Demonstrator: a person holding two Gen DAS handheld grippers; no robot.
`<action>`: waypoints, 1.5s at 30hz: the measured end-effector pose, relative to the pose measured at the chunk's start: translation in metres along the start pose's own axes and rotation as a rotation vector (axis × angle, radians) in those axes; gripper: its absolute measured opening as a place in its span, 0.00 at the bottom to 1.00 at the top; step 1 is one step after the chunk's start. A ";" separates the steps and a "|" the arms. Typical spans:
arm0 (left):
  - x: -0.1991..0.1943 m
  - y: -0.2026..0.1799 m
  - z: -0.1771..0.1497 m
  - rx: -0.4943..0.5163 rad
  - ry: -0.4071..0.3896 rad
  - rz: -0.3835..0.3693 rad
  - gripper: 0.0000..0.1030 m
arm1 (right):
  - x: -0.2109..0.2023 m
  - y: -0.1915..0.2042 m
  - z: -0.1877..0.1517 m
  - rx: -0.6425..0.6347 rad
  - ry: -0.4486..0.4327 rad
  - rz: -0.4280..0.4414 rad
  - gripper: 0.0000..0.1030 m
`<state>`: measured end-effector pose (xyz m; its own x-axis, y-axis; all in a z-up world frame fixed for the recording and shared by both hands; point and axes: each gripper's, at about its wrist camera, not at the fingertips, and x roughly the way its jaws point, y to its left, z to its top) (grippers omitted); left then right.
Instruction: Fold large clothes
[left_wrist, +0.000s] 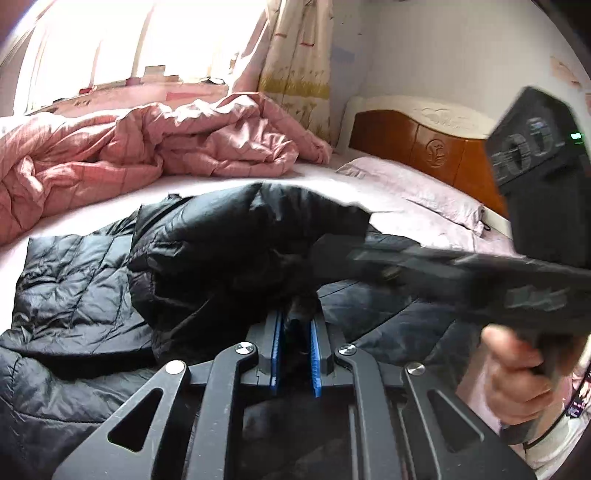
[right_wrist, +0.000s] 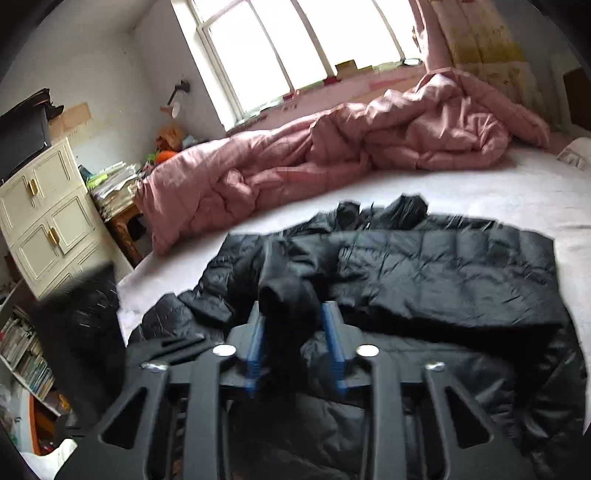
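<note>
A black quilted down jacket (right_wrist: 424, 273) lies spread on the white sheet of the bed (right_wrist: 480, 192), in the near half of it, with its shiny panels wrinkled and one part folded up over the rest. In the left wrist view the left gripper (left_wrist: 295, 325) has its two blue pads (left_wrist: 276, 343) drawn almost together, and a bunch of the black fabric is pinched between them; the cloth rises from the jaws into a puffed fold in front of the camera. The right gripper (right_wrist: 293, 332) stands over the jacket too, and a dark narrow piece of the jacket (it looks like a cuff or the end of a sleeve) stands upright between its blue pads (right_wrist: 255, 343), which touch it on both sides. In the left view the right tool crosses the picture, blurred, and a hand (left_wrist: 517, 376) grips its handle at the lower right. Behind the jacket a crumpled pink duvet (right_wrist: 351, 147) is heaped along the window side. A pale pillow (left_wrist: 417, 184) lies against the wooden headboard (left_wrist: 417, 144), and a cream cabinet (right_wrist: 48, 210) stands beside the bed.
</note>
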<state>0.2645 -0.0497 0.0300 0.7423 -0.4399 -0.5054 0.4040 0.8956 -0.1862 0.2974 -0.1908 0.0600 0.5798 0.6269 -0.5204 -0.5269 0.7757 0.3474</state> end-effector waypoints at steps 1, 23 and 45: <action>0.000 -0.002 0.000 0.008 0.002 0.002 0.15 | 0.002 0.000 -0.001 0.002 0.001 -0.011 0.09; -0.042 0.096 0.015 -0.210 -0.139 0.453 0.54 | -0.040 -0.092 0.013 0.001 -0.171 -0.911 0.13; -0.037 0.068 0.010 -0.170 -0.151 0.476 0.60 | -0.032 -0.116 0.009 0.109 -0.023 -0.924 0.35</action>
<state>0.2701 0.0274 0.0448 0.8965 0.0245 -0.4423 -0.0794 0.9912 -0.1059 0.3453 -0.3005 0.0431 0.7529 -0.2422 -0.6120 0.2104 0.9696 -0.1248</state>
